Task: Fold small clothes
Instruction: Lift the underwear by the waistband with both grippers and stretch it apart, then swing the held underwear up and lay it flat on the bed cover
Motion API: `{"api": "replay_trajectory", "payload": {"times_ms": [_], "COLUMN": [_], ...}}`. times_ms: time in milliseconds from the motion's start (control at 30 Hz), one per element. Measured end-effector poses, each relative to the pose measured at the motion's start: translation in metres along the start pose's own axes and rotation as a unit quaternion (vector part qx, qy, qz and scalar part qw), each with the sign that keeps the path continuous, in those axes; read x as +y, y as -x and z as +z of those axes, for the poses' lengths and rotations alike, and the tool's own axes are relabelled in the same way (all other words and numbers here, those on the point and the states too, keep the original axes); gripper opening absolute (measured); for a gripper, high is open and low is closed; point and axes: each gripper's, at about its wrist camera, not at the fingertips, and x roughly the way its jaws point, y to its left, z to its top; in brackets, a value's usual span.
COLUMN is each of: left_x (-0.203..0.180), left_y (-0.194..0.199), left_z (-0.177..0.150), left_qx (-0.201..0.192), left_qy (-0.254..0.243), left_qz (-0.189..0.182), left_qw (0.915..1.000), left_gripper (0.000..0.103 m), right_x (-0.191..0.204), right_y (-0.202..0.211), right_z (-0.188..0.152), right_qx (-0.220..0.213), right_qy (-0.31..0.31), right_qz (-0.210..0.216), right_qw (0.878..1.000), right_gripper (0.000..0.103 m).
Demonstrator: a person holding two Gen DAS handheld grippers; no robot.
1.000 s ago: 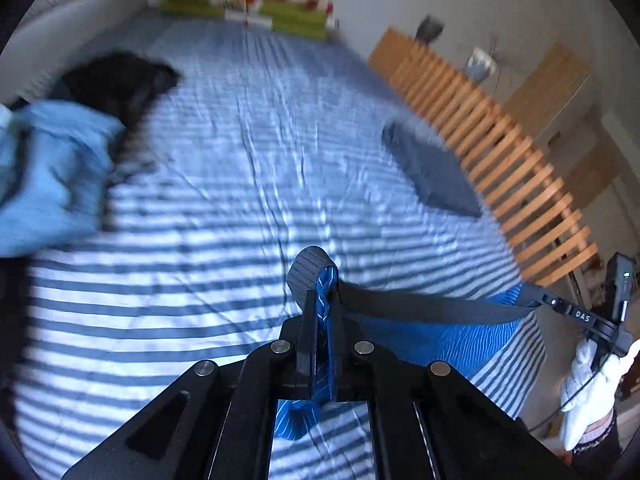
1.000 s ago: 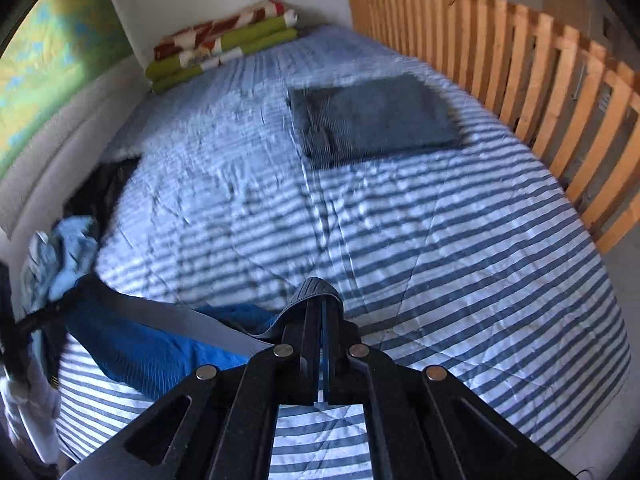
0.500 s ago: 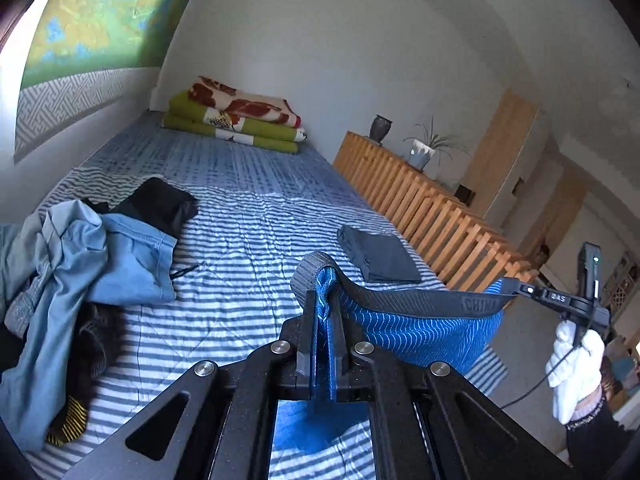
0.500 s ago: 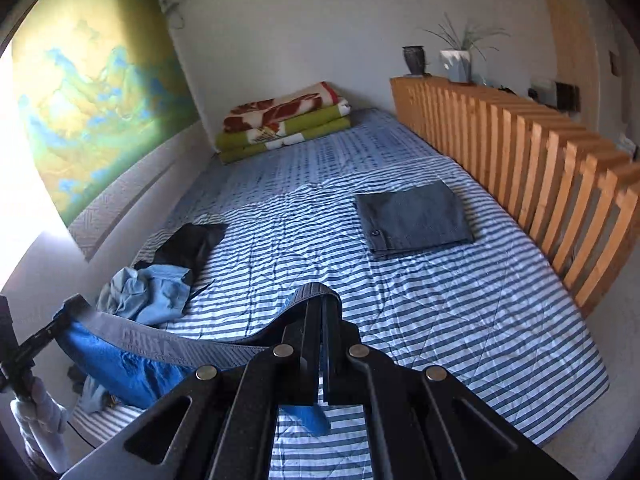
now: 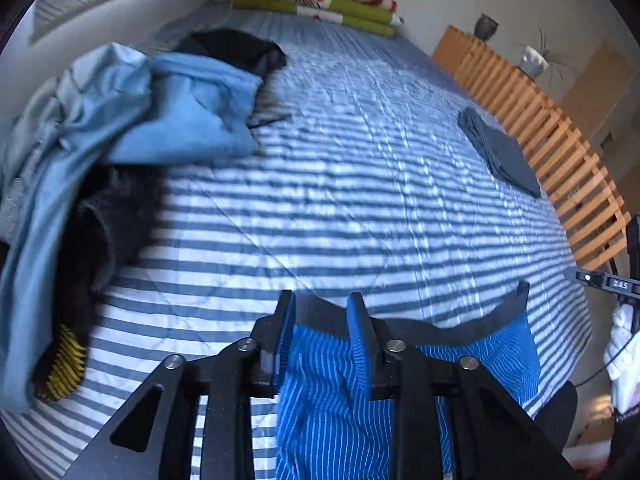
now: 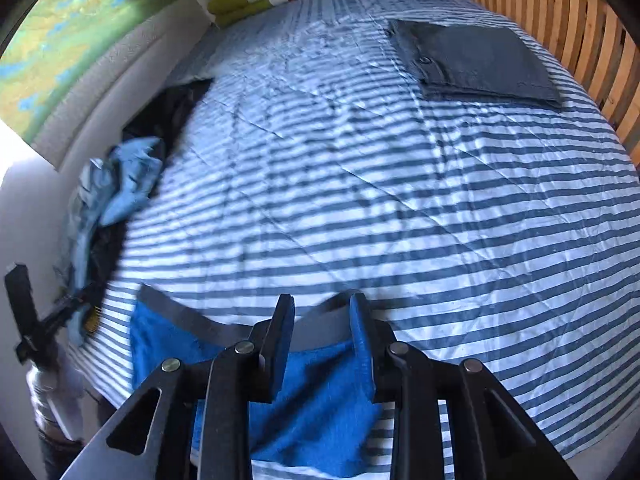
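Observation:
Blue striped underwear (image 5: pixel 332 396) with a dark grey waistband lies flat at the near edge of the striped bed (image 5: pixel 360 200). My left gripper (image 5: pixel 322 308) is open over its left end, the waistband between the spread fingers. My right gripper (image 6: pixel 322 312) is open too, above the garment's (image 6: pixel 316 396) right end. A folded grey garment (image 6: pixel 476 60) rests at the far right of the bed (image 6: pixel 400 208). The other gripper's body shows at the right edge of the left wrist view (image 5: pixel 608 284).
A heap of unfolded clothes (image 5: pixel 132 120), light blue and black, lies on the bed's left side. Folded green and red blankets (image 5: pixel 316 0) sit at the head. A wooden slatted rail (image 5: pixel 552 140) runs along the right side. A gloved hand (image 5: pixel 624 344) shows at the right.
Both grippers have come down from holding the underwear stretched in the air to the bed's near edge. Their jaws have opened and the garment now lies on the bed.

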Motion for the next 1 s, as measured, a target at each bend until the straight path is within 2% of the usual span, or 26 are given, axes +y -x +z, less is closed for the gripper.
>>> {"api": "replay_trajectory", "payload": {"times_ms": [33,100,200,367,400,433,467,500,533,633,700,767,867,1000], "left_x": [-0.002,-0.001,0.005,0.006,0.002,-0.001,-0.004,-0.010,-0.014,-0.017,0.004,0.036,0.067,0.068], "left_y": [-0.004,-0.017,-0.036,-0.073,-0.077,-0.080,-0.081,-0.081,-0.081,-0.066,-0.050,-0.041,-0.041,-0.047], "left_z": [-0.001,-0.002,0.002,-0.001,-0.004,-0.005,-0.006,-0.008,-0.009,-0.011,-0.008,-0.006,-0.010,-0.015], "left_qx": [0.006,0.006,0.016,0.057,0.061,0.058,0.057,0.056,0.055,0.034,0.012,0.000,0.011,0.024], "left_qy": [-0.004,-0.007,-0.006,-0.012,-0.019,-0.025,-0.031,-0.039,-0.045,-0.053,-0.014,0.029,0.067,0.063], "left_qz": [0.000,0.005,0.008,0.024,0.025,0.025,0.026,0.029,0.028,0.017,-0.001,0.025,0.034,0.029], "left_qw": [1.0000,0.9999,0.9998,0.9980,0.9976,0.9977,0.9976,0.9972,0.9971,0.9979,0.9998,0.9993,0.9971,0.9973], "left_gripper": [0.050,0.057,0.057,0.055,0.053,0.037,0.026,0.011,0.007,0.005,0.005,0.005,0.005,0.006], "right_x": [-0.002,-0.011,-0.025,-0.051,-0.054,-0.056,-0.059,-0.059,-0.059,-0.057,-0.055,-0.054,-0.046,-0.026], "right_y": [-0.004,-0.010,-0.027,-0.047,-0.051,-0.052,-0.054,-0.054,-0.055,-0.056,-0.054,-0.053,-0.057,-0.067], "right_z": [-0.001,-0.005,-0.009,-0.011,-0.012,-0.012,-0.012,-0.013,-0.013,-0.012,-0.011,-0.010,-0.007,0.000], "right_qx": [0.005,0.016,0.023,0.045,0.048,0.050,0.051,0.051,0.052,0.052,0.050,0.049,0.046,0.044], "right_qy": [0.005,0.012,0.027,-0.009,-0.017,-0.022,-0.027,-0.030,-0.031,-0.026,-0.023,-0.019,-0.001,0.020], "right_qz": [-0.006,-0.008,-0.018,-0.014,-0.015,-0.013,-0.011,-0.010,-0.007,0.000,0.006,0.016,0.028,0.051], "right_qw": [1.000,1.000,0.999,0.999,0.999,0.998,0.998,0.998,0.998,0.998,0.998,0.999,0.999,0.998], "right_gripper": [0.026,0.026,0.026,0.026,0.026,0.026,0.026,0.026,0.026,0.026,0.026,0.027,0.027,0.028]}}
